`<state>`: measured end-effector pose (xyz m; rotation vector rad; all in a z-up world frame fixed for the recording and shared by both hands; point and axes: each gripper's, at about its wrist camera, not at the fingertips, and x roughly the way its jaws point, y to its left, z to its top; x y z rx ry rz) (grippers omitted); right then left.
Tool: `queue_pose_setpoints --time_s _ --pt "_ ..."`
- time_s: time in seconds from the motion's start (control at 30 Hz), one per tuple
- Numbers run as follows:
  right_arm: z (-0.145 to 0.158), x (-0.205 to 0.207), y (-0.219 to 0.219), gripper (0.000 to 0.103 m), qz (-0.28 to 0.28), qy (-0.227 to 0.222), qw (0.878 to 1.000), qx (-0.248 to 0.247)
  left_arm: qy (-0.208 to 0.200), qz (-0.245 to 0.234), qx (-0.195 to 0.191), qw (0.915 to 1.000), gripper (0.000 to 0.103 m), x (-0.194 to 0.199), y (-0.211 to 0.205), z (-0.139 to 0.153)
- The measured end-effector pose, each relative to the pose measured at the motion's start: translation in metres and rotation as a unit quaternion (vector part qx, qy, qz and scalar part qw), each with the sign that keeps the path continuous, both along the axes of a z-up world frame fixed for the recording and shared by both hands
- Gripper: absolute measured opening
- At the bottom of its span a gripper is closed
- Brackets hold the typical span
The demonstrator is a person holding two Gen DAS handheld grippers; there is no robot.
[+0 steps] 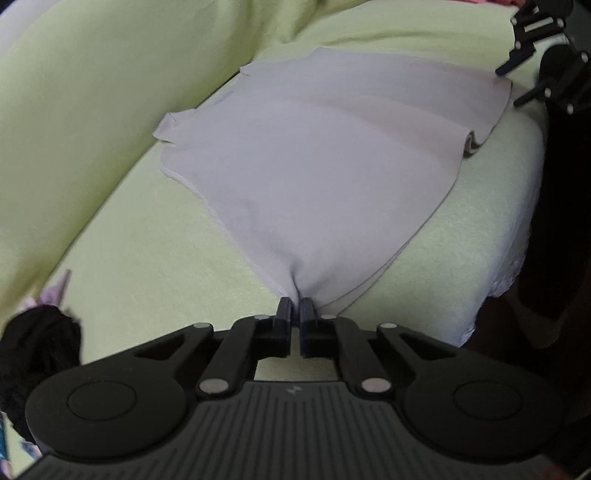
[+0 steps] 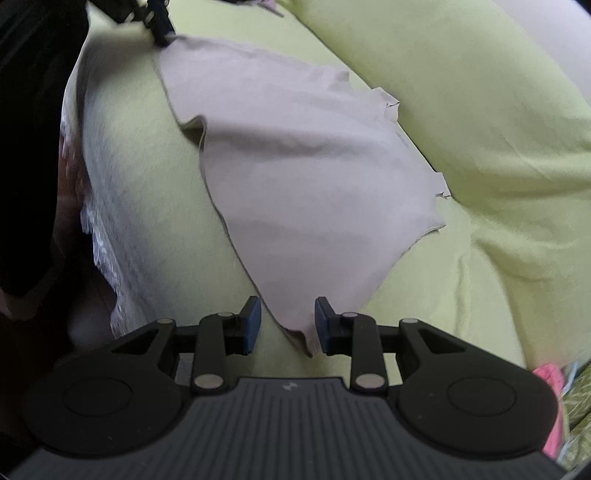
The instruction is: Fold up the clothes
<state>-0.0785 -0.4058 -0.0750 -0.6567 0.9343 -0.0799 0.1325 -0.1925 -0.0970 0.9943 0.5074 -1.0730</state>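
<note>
A pale grey-lilac garment (image 1: 306, 158) lies spread flat on a lime-green cushioned seat (image 1: 155, 258). My left gripper (image 1: 295, 314) is shut on the garment's near corner, and the cloth puckers into its closed tips. In the right wrist view the same garment (image 2: 306, 173) stretches away from my right gripper (image 2: 288, 321). Its blue-padded jaws stand apart with the opposite pointed corner lying loose between them, untouched by the pads. Each gripper also shows in the other's view: the right gripper (image 1: 509, 86) at the garment's far edge, the left gripper (image 2: 162, 35) at the top.
A lime-green back cushion (image 1: 92, 110) rises along the garment's far side. The seat's front edge with white lace trim (image 2: 99, 236) drops into dark space. A black bundle of cloth (image 1: 40, 354) sits by the left gripper. Pink fabric (image 2: 550, 373) lies at the right.
</note>
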Motion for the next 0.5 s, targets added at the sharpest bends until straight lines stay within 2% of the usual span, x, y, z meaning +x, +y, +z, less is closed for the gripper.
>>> queue_pose_setpoints --time_s 0.17,0.23,0.27,0.3,0.33,0.37,0.5 --pt "-0.006 -0.006 -0.001 0.026 0.0 0.011 0.999 -0.031 -0.032 -0.02 0.016 0.9992 0.003 -0.007 0.007 0.0" --pt "-0.011 -0.007 0.001 0.026 0.012 0.018 0.998 -0.052 -0.063 -0.037 0.028 0.9969 0.015 -0.015 0.01 -0.002" --pt "-0.014 -0.007 0.004 0.026 0.019 0.024 0.998 -0.063 -0.082 -0.048 0.039 0.9947 0.016 -0.02 0.011 -0.004" --pt "-0.016 -0.008 0.006 0.026 0.025 0.029 0.997 -0.072 -0.108 -0.062 0.052 0.9908 0.023 -0.025 0.012 -0.008" --pt "-0.018 -0.008 0.008 0.026 0.031 0.034 0.996 -0.08 -0.133 -0.078 0.068 0.9857 0.038 -0.03 0.013 -0.012" --pt "-0.02 -0.009 0.009 0.026 0.037 0.036 0.995 -0.089 -0.157 -0.091 0.082 0.98 0.044 -0.035 0.015 -0.016" --pt "-0.022 -0.01 0.008 0.026 0.043 0.034 0.994 -0.097 -0.213 -0.135 0.113 0.961 0.046 -0.042 0.018 -0.031"
